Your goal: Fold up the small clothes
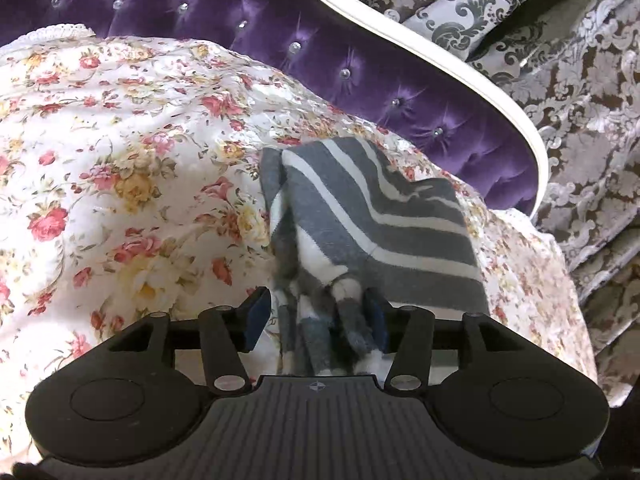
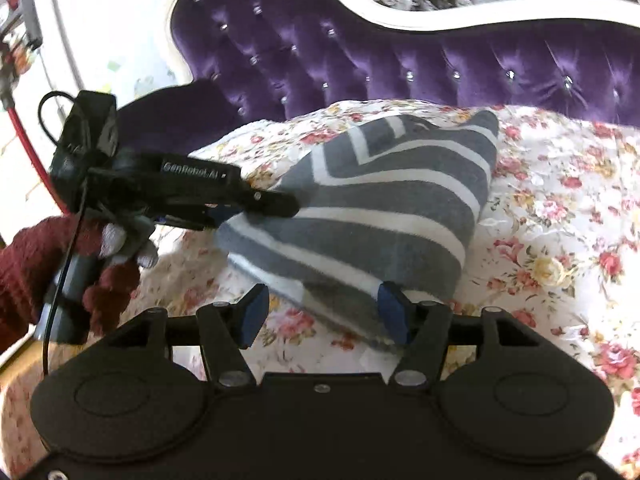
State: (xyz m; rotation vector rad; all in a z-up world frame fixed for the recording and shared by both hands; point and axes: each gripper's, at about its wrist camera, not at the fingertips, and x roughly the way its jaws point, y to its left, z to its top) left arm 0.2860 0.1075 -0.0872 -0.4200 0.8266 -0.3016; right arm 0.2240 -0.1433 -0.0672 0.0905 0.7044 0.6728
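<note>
On the floral bedspread [image 1: 120, 128], at centre of the bed and short of the purple tufted headboard [image 1: 280, 40] running from 10 to 3 o'clock, lies the grey-and-white striped garment [image 1: 384, 224], doubled over into a thick bundle.

Left wrist view: left gripper [image 1: 318, 314] has its jaws standing apart. A bunched, rumpled end of the garment lies between them and brushes the 3 o'clock pad; the 9 o'clock pad is clear of cloth. No pinch visible, so I read this as open, not gripping.

Right wrist view: right gripper [image 2: 320, 310] jaws likewise apart. The near fold of the garment [image 2: 372, 216] sits at the 3 o'clock pad, with bare bedspread showing toward the 9 o'clock pad. Not gripping. The left gripper [image 2: 280, 204] appears here at 9 o'clock, tips at the garment's left edge, carried by a hand [image 2: 116, 256] in a dark red knit glove.

Judgement: both tools sit at one long edge of the bundle, one per end, which suits carrying that edge over as a fold and laying it down. Fold looks made but untidy; the left-hand end is rumpled and likely wants smoothing or a further fold.

Risk: cloth snagging on the 3 o'clock pads when the tools withdraw.
</note>
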